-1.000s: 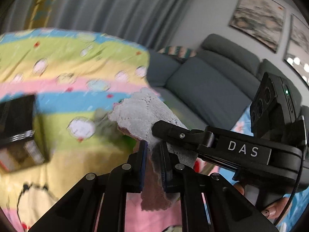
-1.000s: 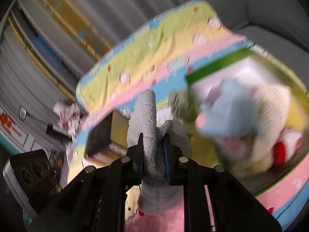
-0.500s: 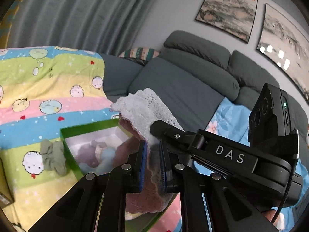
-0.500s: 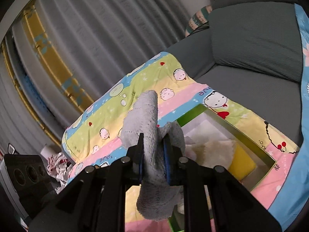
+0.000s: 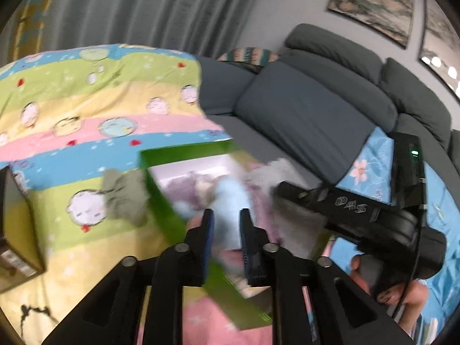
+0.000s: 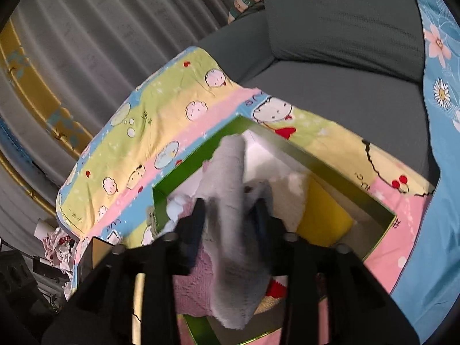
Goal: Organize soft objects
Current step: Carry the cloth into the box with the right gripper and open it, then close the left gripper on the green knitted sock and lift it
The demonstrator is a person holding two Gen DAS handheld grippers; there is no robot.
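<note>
Now both jaws are opening over the green box. Right hand-held gripper has released the grey cloth (still between its fingers); left hand-held gripper, at the box's 6 o'clock rim, grips nothing.

- Setting: a home living room.
- Grey sectional sofa with plump back cushions, filling the right and far side of the scene; a striped throw pillow sits in its far corner.
- Framed landscape paintings on the grey wall above the sofa.
- Grey pleated curtains along the far left.
- Cartoon-print children's blanket in pastel stripes, and a blue floral cloth draped at right.
</note>
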